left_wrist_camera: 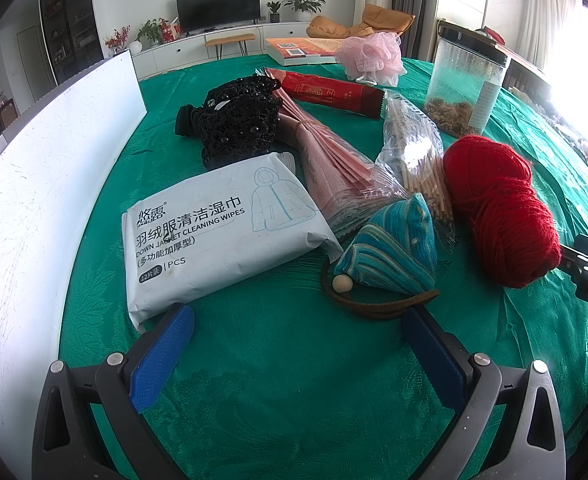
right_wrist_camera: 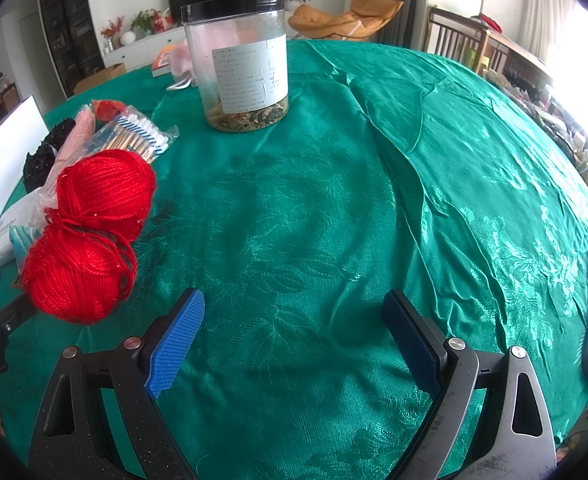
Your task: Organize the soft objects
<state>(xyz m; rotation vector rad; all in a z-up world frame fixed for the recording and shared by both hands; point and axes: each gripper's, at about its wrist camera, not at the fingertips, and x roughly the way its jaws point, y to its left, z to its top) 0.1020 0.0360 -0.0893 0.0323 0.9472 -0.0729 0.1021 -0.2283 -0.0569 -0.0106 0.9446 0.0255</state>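
Desk (right_wrist_camera: 333, 220) under wrinkled green cloth. Lying on it: wipes pack (left_wrist_camera: 218, 236), black beaded bag (left_wrist_camera: 238, 124), pink paper bundle (left_wrist_camera: 325, 156), cotton swab bag (left_wrist_camera: 413, 152), teal pouch (left_wrist_camera: 393, 248), red yarn (left_wrist_camera: 501, 208), clear jar (right_wrist_camera: 238, 68), pink mesh puff (left_wrist_camera: 369, 58), book (left_wrist_camera: 297, 50).

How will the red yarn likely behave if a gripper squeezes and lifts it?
The red yarn looks soft and pinched at its waist, so it should compress under the pads. Loose strands there may snag or trail. It seems light for its bulk, and its rounded lobes could roll on the green cloth.
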